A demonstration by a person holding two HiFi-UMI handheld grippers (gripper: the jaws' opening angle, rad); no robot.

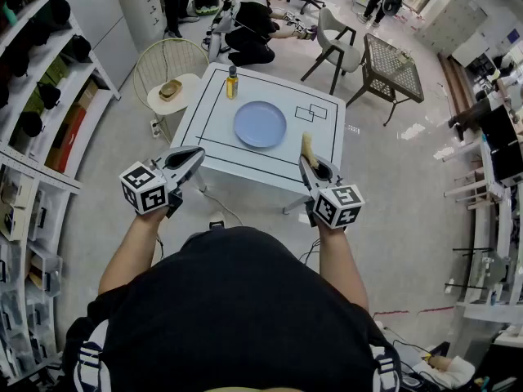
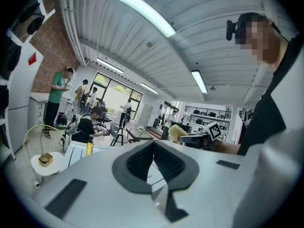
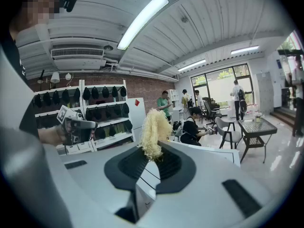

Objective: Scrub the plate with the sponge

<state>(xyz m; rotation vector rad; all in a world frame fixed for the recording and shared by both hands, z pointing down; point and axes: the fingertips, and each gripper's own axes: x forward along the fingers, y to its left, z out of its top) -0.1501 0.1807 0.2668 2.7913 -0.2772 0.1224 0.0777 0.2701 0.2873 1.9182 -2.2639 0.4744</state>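
- Right gripper [image 3: 149, 152]: jaws pinching the sponge [image 3: 153, 129] by its lower end. Most of the pale yellow, fibrous body stands free past the jaw tips.
- Left gripper [image 2: 153, 147]: jaws pressed together, nothing between them.
- Head view: both grippers are held over the near edge of the white worktop [image 1: 320, 141]. The blue plate [image 1: 260, 124] lies flat ahead of both jaw pairs, between their lines, ahead and to the left of the right jaws. Neither pair touches it. A small yellow bottle [image 1: 232, 82] stands upright beyond the plate, ahead of the left jaws.
- Task state (judgement): scrubbing not begun; the sponge has yet to reach the plate.

Risks, as judged from here:
1. The plate is unrestrained on a smooth worktop. With the left jaws off it, a sideways scrubbing stroke could push it along instead of scouring it.
2. If pushed away from the jaws, the plate travels toward the bottle and could tip it.
3. The sponge grip is low and the material looks soft. Downward pressure may fold it over or work it out of the jaws.
4. If the sponge folds, the hard jaw tips could strike the plate surface.
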